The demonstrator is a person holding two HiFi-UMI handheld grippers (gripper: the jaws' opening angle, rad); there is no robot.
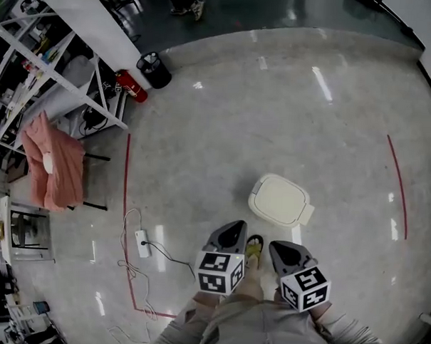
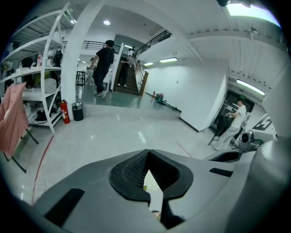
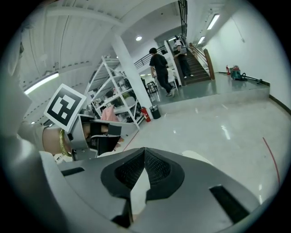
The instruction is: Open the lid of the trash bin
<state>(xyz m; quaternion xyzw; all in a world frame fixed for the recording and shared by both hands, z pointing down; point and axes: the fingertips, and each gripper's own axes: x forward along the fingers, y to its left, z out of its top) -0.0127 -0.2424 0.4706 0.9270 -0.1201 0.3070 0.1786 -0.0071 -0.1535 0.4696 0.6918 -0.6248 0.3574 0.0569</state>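
The cream trash bin [image 1: 280,200] stands on the pale floor with its lid down. Both grippers hang just short of it, near my body. My left gripper [image 1: 234,228] points at the bin's near left corner, and its jaws meet at the tip with nothing held. My right gripper [image 1: 276,247] sits below the bin's front edge, jaws likewise together and empty. In the left gripper view, the left gripper [image 2: 148,153] covers the bin except for a pale sliver in the jaw gap. Past the right gripper [image 3: 144,150], the right gripper view shows an edge of the bin [image 3: 202,158].
A power strip [image 1: 142,241] with trailing cable lies to the left, beside a red tape line [image 1: 126,199]. Further back are a chair draped in pink cloth [image 1: 52,164], white shelving [image 1: 60,61], a red extinguisher [image 1: 132,86] and a black basket [image 1: 155,69]. People [image 2: 103,68] stand far off.
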